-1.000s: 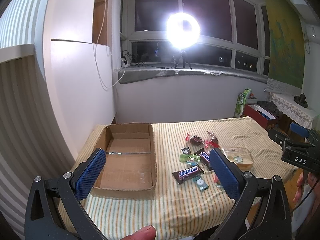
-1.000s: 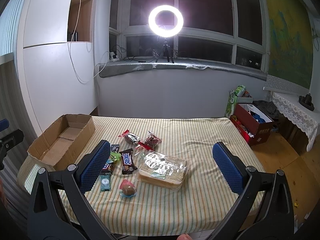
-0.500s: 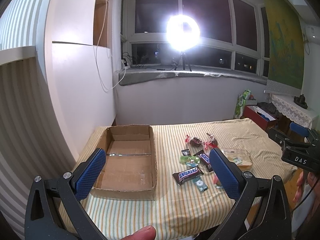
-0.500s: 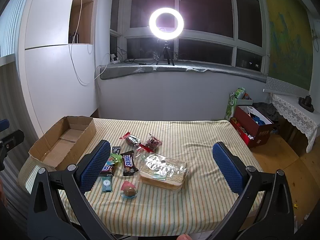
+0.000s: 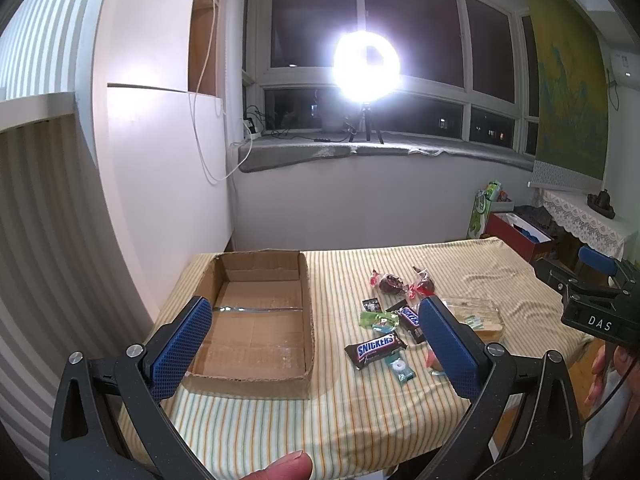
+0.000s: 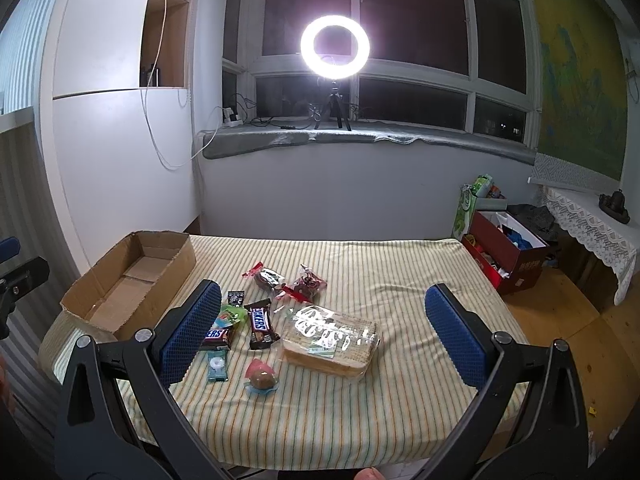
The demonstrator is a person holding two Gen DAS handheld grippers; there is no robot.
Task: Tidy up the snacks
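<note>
An empty cardboard box (image 5: 256,316) (image 6: 132,280) lies at the left of the striped table (image 5: 320,408) (image 6: 400,280). Right of it lies a cluster of snacks: two Snickers bars (image 5: 374,349) (image 6: 261,323), a bag of sliced bread (image 6: 330,337) (image 5: 476,312), red-wrapped sweets (image 6: 306,283) (image 5: 390,282), a green packet (image 5: 378,317), a small teal packet (image 6: 217,365) and a round brown sweet (image 6: 262,378). My left gripper (image 5: 316,344) hangs open above the table's near edge, holding nothing. My right gripper (image 6: 324,336) is open too, above the snacks and apart from them.
A bright ring light (image 6: 335,53) stands on the windowsill behind the table. A white cabinet (image 5: 160,184) rises at the left. A red box (image 6: 508,248) and bags sit on the floor at the right. A thumb (image 5: 280,468) shows at the bottom edge.
Both views have shifted slightly, with the table and snacks sitting a little lower and farther off. Nothing on the table has moved; both grippers stay open.
</note>
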